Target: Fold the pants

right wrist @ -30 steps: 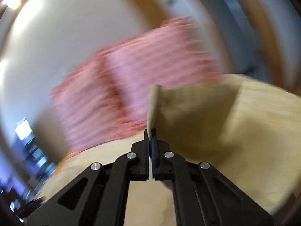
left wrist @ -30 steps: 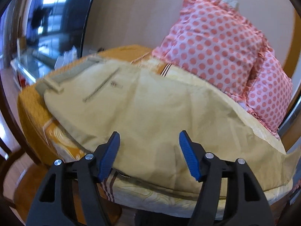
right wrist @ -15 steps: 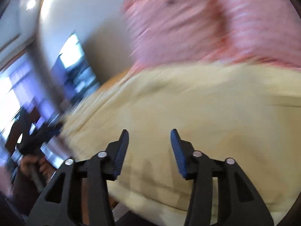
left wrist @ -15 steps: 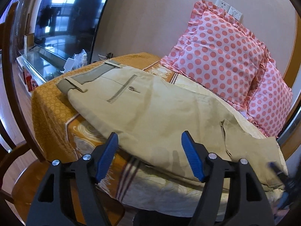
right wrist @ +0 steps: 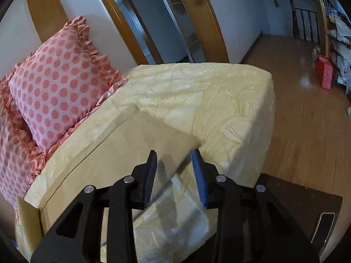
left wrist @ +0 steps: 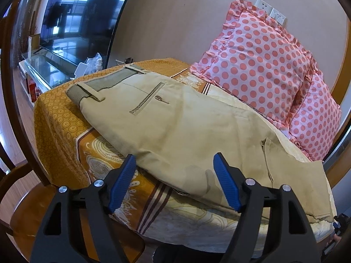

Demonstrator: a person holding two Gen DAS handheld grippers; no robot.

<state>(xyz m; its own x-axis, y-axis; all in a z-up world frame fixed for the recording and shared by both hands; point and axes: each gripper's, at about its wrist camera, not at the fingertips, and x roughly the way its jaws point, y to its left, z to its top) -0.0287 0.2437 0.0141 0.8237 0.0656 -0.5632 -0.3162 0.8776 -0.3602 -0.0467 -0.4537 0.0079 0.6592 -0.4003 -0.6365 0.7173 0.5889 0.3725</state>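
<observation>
On the bed (left wrist: 65,131), the pants (left wrist: 175,131) lie flat beside the pillows (left wrist: 258,65). Left gripper (left wrist: 173,182) gapes wide, empty, at their near edge; right gripper (right wrist: 175,171) hangs part-open, empty, above the hem.

Polka-dot pillows (left wrist: 256,65), television (left wrist: 81,15)

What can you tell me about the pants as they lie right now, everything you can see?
The pants are khaki, woven cotton by the look, lying flat lengthwise on the bedspread. The waistband, with belt loops and a greyer lining, sits at the far end; a buttoned welt pocket faces up. The leg end lies near the bed's edge, by the polka-dot pillows. Both the left gripper and right gripper are open above the cloth, gripping nothing.
</observation>
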